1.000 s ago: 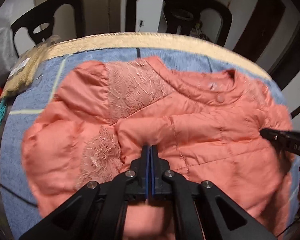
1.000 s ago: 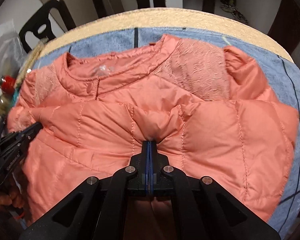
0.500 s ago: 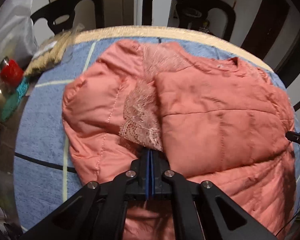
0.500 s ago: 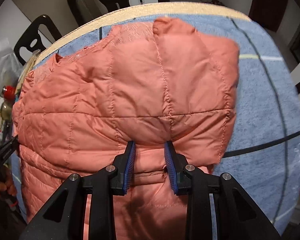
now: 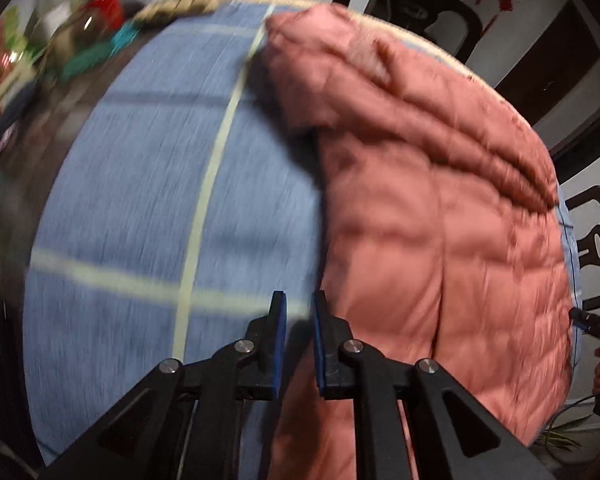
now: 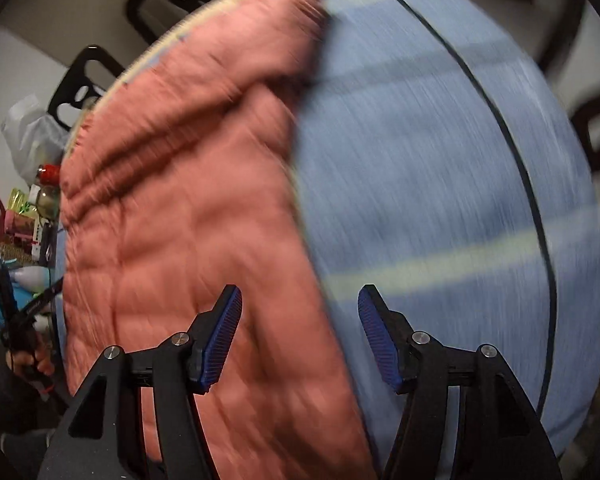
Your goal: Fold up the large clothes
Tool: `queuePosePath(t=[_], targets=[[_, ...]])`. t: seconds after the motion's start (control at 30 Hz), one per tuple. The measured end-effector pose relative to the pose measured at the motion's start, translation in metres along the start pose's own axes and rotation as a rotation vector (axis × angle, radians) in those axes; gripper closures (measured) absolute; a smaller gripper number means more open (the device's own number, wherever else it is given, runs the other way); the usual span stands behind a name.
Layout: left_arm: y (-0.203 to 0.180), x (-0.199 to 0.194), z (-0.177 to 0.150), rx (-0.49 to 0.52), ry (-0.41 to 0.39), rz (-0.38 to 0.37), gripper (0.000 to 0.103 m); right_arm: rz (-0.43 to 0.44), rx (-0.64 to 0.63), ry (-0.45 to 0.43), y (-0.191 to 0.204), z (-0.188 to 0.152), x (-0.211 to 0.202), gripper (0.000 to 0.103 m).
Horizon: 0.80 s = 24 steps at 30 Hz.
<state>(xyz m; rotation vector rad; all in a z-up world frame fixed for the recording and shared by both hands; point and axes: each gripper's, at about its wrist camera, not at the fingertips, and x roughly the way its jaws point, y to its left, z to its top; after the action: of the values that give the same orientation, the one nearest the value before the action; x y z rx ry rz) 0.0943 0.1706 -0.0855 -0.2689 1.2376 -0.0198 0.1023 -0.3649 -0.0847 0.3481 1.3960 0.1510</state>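
A salmon-pink quilted jacket [image 5: 440, 220] lies folded over itself on a blue cloth [image 5: 160, 180] on a round table. It also shows in the right wrist view [image 6: 180, 220]. My left gripper [image 5: 299, 304] is slightly open and empty, hovering at the jacket's left edge. My right gripper [image 6: 300, 300] is wide open and empty, hovering over the jacket's right edge. Each gripper's tip shows at the edge of the other's view, the right [image 5: 592, 322] and the left [image 6: 24, 312]. Both views are motion-blurred.
Bottles, jars and packets [image 5: 52, 40] crowd the table's left side; they also show in the right wrist view [image 6: 28, 216]. Black chairs [image 5: 412, 4] stand behind and to the right of the table. The blue cloth [image 6: 440, 160] has pale and dark stripes.
Both grippers let go of the jacket: the right opened half a second ago and now stands wider, the left has just opened. The jacket's lower half now lies folded over its top. Both cameras have swung outward.
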Motion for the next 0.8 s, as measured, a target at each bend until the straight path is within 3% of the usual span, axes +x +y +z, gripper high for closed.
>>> queuePosePath(t=[0.17,0.3,0.37,0.43,0.53,0.6,0.7,0.77,0.8], targets=[[0.01,-0.009,-0.028,-0.059,0.022,-0.046,0.09,0.094,0.014,0.062,-0.008,-0.036,0.004,0.042],[0.01,-0.021,-0.043,-0.051,0.031,-0.099,0.089,0.132,-0.009,0.087,-0.003,-0.052,0.003,0.041],[0.011,-0.024,-0.049,-0.046,0.046,-0.119,0.08,0.147,-0.015,0.096,-0.003,-0.057,0.005,0.041],[0.015,-0.024,-0.054,-0.056,0.066,-0.147,0.058,0.159,-0.008,0.1,-0.004,-0.057,0.006,0.04],[0.018,-0.027,-0.065,-0.071,0.112,-0.213,0.048,0.171,-0.005,0.108,-0.006,-0.056,0.005,0.04],[0.014,-0.03,-0.072,-0.027,0.113,-0.203,0.044,0.171,-0.02,0.119,-0.007,-0.057,0.004,0.04],[0.009,-0.021,-0.076,-0.011,0.139,-0.17,0.045,0.171,-0.03,0.134,-0.008,-0.06,0.003,0.04],[0.009,-0.011,-0.079,-0.035,0.171,-0.156,0.05,0.159,-0.041,0.151,-0.007,-0.061,0.004,0.04],[0.007,-0.012,-0.079,-0.037,0.157,-0.142,0.055,0.153,-0.043,0.162,-0.006,-0.061,0.004,0.046]])
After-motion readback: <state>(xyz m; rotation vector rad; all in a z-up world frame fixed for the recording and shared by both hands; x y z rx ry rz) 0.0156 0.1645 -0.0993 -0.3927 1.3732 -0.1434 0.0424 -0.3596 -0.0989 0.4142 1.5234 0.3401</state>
